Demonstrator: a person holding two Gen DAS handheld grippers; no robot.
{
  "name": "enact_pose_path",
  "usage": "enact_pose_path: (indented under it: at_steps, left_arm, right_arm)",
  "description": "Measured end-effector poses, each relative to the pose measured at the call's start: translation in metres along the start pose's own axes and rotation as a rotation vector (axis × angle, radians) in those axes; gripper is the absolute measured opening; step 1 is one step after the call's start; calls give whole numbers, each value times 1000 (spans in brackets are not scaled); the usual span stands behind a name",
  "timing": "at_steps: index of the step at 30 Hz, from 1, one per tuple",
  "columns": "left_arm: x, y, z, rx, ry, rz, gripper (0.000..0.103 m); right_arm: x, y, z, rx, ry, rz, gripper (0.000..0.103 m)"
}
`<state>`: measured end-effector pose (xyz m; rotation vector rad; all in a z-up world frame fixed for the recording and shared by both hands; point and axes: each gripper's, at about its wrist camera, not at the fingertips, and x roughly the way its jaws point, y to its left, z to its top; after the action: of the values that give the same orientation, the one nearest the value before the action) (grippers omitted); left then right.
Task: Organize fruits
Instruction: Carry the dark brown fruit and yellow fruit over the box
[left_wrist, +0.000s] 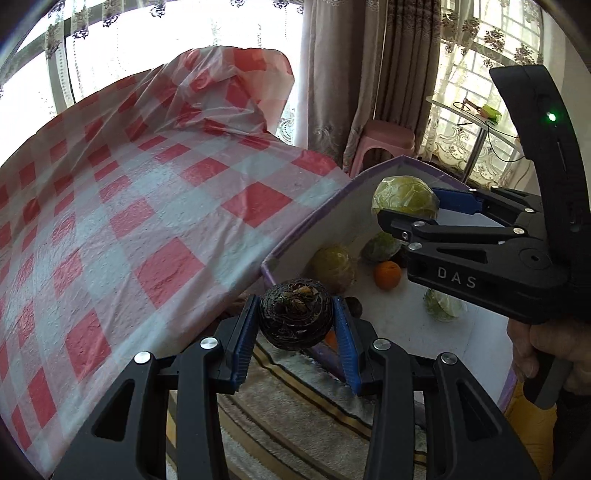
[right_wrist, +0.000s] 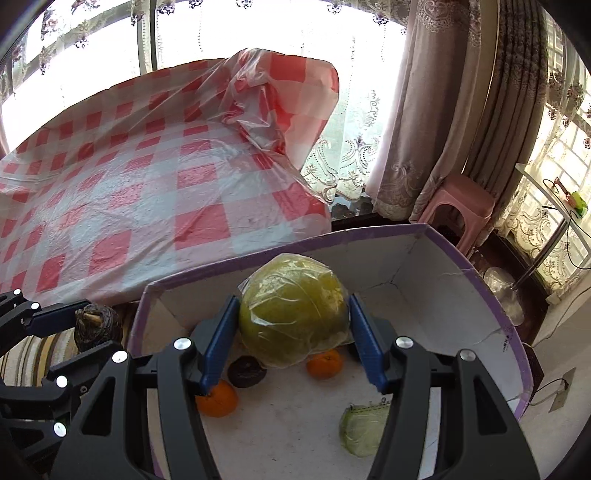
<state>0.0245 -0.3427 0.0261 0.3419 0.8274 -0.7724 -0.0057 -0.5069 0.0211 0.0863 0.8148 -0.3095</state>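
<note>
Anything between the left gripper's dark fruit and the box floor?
Yes: the box's near purple rim. In the right wrist view the dark fruit, held by the left gripper, is outside that wall, over the striped rug.

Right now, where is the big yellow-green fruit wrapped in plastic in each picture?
Left wrist view: the wrapped yellow-green fruit sits right of centre, clamped in the right gripper, above the purple-rimmed box.
Right wrist view: the same fruit fills the middle, between the blue pads, over the box.
Shared landmark: the red-checked tablecloth left of the box.
</note>
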Motion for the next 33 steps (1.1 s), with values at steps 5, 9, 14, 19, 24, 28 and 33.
enact_pose_path:
  at_steps: [5,9,14,19,24,28,33]
  left_arm:
    - [19,-28,3,57,45,-50,39]
    - [38,-45,5,88,88,-91,39]
    - [56,-63,3,133,132,-108,39]
    - [67,-72,2,168,151,-105,39]
    - [77,-73,1,177,175,-112,39]
    - [85,-72,3,177,187,-136,39]
    - [85,-65,5,140,182,-217,39]
  right_arm:
    - [12,-22,-5,-2,26,-92,60]
    - [24,-36,-10,-5,60,-135,60]
    - [32,-47,-12,-2,88,-154,60]
    - [40,-50,-12,-20,117,-165,60]
    - [45,-52,-15,-31,152,-162,60]
    - [49,-51,-17,-38,178,-161,60]
    - [51,-54,-18,-31,190,-147,60]
